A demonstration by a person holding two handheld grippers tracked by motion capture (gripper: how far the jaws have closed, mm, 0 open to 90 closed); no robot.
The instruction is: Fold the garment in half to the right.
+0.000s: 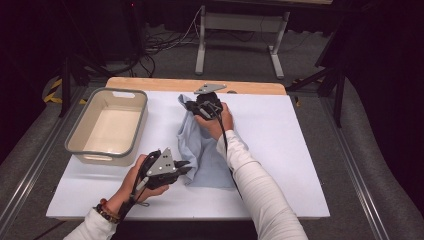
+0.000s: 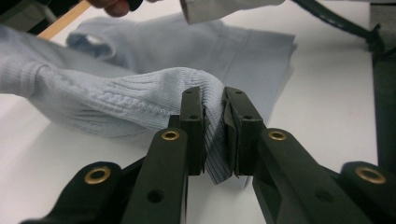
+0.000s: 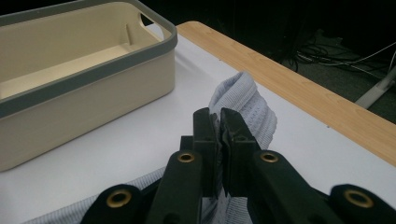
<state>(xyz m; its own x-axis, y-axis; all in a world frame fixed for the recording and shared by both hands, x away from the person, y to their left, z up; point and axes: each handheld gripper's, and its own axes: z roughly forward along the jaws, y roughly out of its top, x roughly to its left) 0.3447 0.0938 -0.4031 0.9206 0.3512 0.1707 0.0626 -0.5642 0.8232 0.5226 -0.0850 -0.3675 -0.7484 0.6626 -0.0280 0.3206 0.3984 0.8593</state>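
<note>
While the left gripper (image 1: 186, 165) pinches the near edge of the knit (image 1: 200, 150), its jaws closed on a fold of ribbed cloth, the right gripper (image 1: 192, 106) clamps the far end, jaws nearly together on it. The pale blue knit lies on the white desk (image 1: 300, 150), just beside the empty tub (image 1: 82, 131).

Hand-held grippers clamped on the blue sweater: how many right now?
2. The left hand-held gripper pinches the sweater's near edge, by the table's front. The right hand-held gripper pinches its far end, beside the basket.
</note>
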